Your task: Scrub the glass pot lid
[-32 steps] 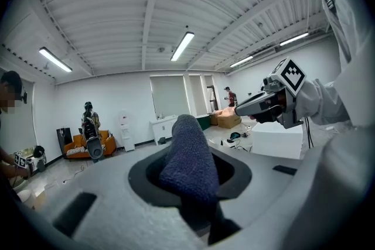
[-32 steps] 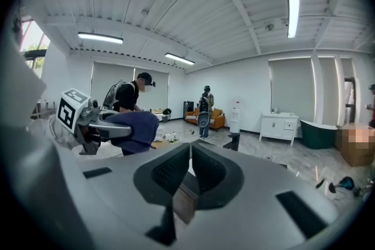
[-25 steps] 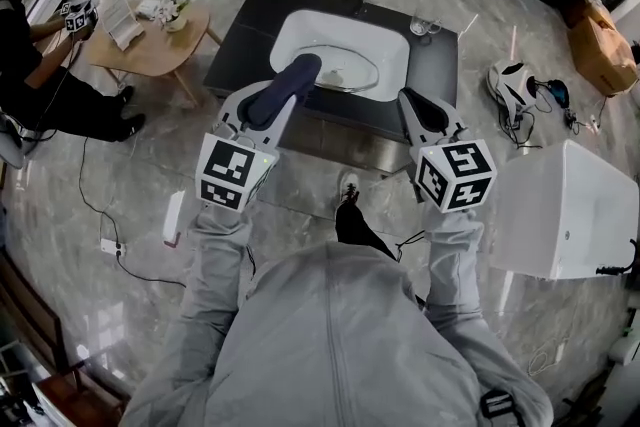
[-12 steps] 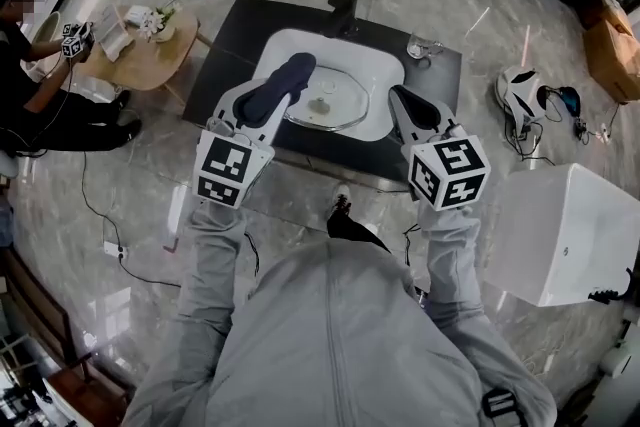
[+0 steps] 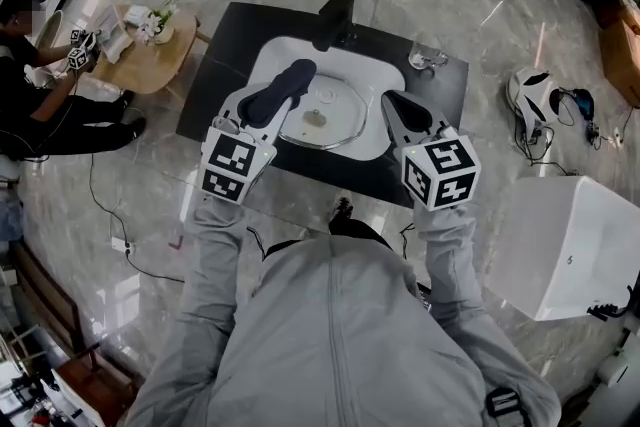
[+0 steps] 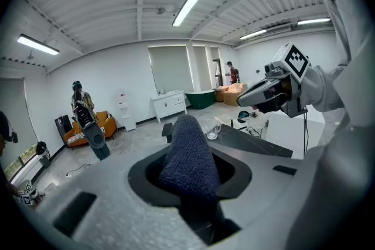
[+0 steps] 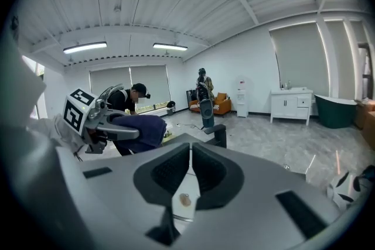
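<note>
Dark counter (image 5: pixel 222 65) carried white sink (image 5: pixel 278 57). Glass pot lid (image 5: pixel 342 110) lay in the basin, knob (image 5: pixel 316 118) up; its left edge was hidden behind the left gripper (image 5: pixel 268 101). That gripper pinched a dark blue cloth (image 5: pixel 286 82), which filled the gap and covered the pads. Right gripper (image 5: pixel 394 109) hung over the sink's right rim, jaws pressed together on nothing. Its view showed only a sliver of lid.

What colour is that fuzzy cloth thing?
The cloth is dark navy blue; the left gripper view shows it best.
</note>
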### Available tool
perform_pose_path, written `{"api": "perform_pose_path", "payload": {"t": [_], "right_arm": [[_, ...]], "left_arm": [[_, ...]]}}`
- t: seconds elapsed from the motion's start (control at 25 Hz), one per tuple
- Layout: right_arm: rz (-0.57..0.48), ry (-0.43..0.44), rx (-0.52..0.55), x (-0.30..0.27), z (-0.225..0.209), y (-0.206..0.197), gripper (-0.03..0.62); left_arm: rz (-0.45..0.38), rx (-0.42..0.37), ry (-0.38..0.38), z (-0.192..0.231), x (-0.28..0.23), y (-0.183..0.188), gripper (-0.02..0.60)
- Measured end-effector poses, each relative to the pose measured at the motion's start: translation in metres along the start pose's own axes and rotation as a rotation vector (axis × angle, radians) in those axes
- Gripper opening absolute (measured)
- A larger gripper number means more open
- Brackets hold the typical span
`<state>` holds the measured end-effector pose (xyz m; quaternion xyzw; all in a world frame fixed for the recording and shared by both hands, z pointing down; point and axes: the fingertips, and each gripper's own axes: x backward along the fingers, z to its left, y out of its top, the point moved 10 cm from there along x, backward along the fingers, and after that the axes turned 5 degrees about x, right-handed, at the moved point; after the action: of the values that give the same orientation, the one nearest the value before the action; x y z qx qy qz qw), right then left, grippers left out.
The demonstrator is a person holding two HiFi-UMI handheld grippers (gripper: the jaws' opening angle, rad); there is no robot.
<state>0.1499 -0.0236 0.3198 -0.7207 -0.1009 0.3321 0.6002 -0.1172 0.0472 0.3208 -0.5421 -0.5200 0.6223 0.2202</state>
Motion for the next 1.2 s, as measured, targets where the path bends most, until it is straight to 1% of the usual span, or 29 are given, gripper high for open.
{"api": "perform_pose_path", "payload": {"t": [0.24, 0.32, 0.44, 0.56, 0.76, 0.84, 1.04, 1.2], "right_arm": [[0.038, 0.007, -0.068, -0.015, -0.019, -0.020, 0.035], [0.047, 0.007, -0.092, -0.019, -0.017, -0.027, 0.035], [0.077, 0.012, -0.121, -0.028, -0.014, -0.040, 0.035], [0.105, 0.006, -0.138, -0.033, -0.004, -0.051, 0.035], [0.126, -0.020, -0.140, -0.055, 0.014, -0.056, 0.035], [0.139, -0.058, -0.161, -0.061, 0.020, -0.058, 0.035], [0.185, -0.156, -0.219, -0.072, 0.030, -0.068, 0.035], [0.216, -0.211, -0.248, -0.087, 0.041, -0.078, 0.035]], "left_arm": [[0.076, 0.017, -0.007, 0.005, -0.026, -0.016, 0.109], [0.106, 0.017, -0.015, 0.008, -0.034, -0.025, 0.109], [0.149, -0.007, -0.026, 0.013, -0.047, -0.038, 0.109], [0.207, -0.022, -0.059, 0.016, -0.060, -0.060, 0.109], [0.270, -0.099, -0.119, 0.038, -0.083, -0.084, 0.109], [0.294, -0.128, -0.159, 0.048, -0.095, -0.093, 0.109], [0.367, -0.233, -0.243, 0.066, -0.130, -0.114, 0.109], [0.456, -0.331, -0.289, 0.075, -0.162, -0.140, 0.109]]}}
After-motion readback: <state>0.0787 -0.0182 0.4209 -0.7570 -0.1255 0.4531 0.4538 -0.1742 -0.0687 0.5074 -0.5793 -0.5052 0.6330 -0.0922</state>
